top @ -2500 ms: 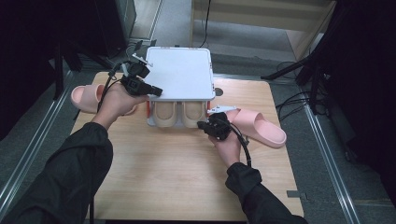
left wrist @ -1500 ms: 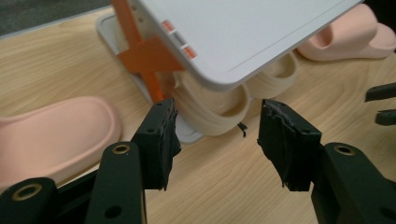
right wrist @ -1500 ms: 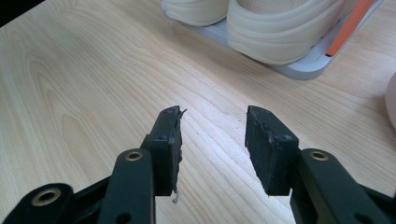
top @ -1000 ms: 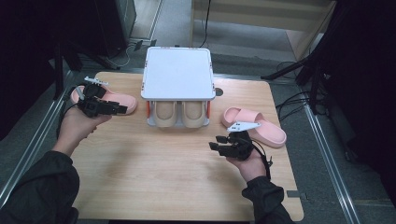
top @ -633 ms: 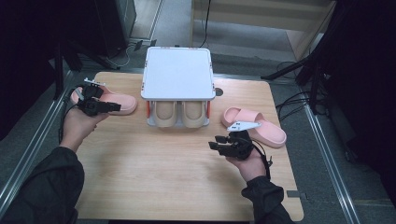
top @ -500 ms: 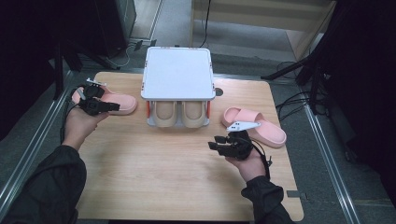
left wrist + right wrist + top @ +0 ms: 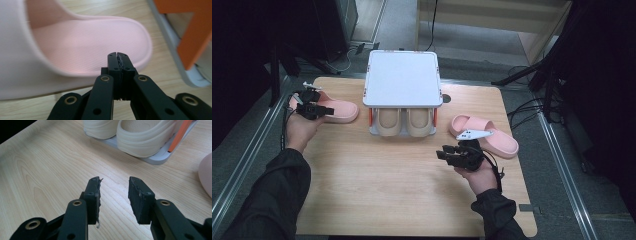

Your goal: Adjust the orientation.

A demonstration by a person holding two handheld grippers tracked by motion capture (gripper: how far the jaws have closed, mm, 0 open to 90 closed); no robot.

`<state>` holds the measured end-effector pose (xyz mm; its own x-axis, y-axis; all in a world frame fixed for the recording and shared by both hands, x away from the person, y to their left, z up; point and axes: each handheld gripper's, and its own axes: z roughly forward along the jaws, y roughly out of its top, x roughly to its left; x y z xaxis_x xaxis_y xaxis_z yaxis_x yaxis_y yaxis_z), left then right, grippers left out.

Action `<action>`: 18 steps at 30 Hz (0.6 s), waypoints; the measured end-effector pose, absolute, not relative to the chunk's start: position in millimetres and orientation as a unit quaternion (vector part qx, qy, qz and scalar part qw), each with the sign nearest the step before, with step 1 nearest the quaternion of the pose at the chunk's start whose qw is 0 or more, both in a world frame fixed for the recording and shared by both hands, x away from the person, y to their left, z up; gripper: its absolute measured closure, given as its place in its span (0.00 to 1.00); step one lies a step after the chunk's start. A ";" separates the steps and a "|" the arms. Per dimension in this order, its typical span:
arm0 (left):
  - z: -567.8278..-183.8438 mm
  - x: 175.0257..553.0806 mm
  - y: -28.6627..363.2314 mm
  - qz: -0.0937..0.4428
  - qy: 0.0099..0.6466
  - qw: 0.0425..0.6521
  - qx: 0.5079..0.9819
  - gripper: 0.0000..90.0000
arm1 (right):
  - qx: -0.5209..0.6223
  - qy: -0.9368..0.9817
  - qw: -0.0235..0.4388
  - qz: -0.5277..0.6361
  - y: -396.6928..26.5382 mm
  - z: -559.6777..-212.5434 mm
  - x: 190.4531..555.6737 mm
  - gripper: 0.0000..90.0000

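Evidently, two pink slippers are being dealt with, one at each end of the table (image 7: 412, 200). The left slipper (image 7: 336, 109) lies flat beside the left side of a small white rack (image 7: 402, 80), with its open heel end turned toward the rack. The left gripper (image 7: 323, 110) is held right over this slipper's footbed, and in the left gripper view its jaws are pressed together with nothing between them, the slipper (image 7: 82, 50) lying just behind the tips. Whether the tips touch the footbed cannot be told. Such a pose suggests that the slipper is about to be nudged or lined up rather than lifted.

The right slipper (image 7: 492, 135) rests on the table to the right of the rack. The right gripper (image 7: 447, 155) is held low over bare wood near this slipper and apart from it, its jaws spread and empty in the right gripper view, probably kept ready for a grasp.

Under the rack's flat white top a pair of beige shoes (image 7: 404, 122) is stored side by side, toes outward; orange side posts (image 7: 178, 135) are seen beside them.

The table is of pale wood with a visible grain. Around it a grey floor, metal rails, dark stands and trailing cables are seen in dim surroundings.
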<state>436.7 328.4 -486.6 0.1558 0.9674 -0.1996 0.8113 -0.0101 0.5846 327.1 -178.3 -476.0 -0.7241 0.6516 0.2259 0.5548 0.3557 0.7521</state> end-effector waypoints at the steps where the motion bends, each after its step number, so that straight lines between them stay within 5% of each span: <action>1: -488.2 437.8 330.5 0.130 0.640 0.299 0.696 0.99 | 0.367 0.822 0.055 0.432 -178.0 -476.1 327.0 0.69; 18: -495.7 437.3 345.7 0.153 0.651 0.269 0.693 0.99 | 0.362 0.833 0.058 0.415 -175.1 -480.1 325.2 0.67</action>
